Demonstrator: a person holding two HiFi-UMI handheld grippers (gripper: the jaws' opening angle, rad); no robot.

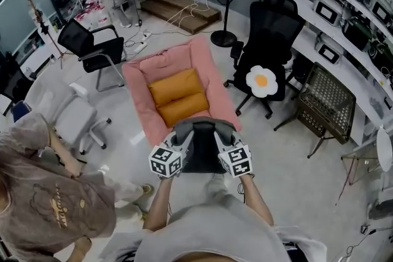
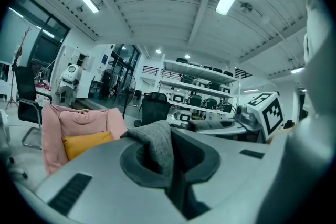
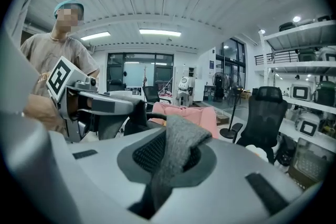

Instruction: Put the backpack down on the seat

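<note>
My left claw [image 2: 170,160] and right claw [image 3: 167,162] each pinched grey strap [image 3: 178,141]; backpack [image 1: 202,153] at near edge of pink seat [image 1: 138,73].

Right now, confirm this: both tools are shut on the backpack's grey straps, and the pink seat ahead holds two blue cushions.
Not quite. The two cushions on the pink seat are orange, not blue; the head view shows it. The rest stands: the left tool and the right tool are both shut on the grey straps of the backpack.
</note>
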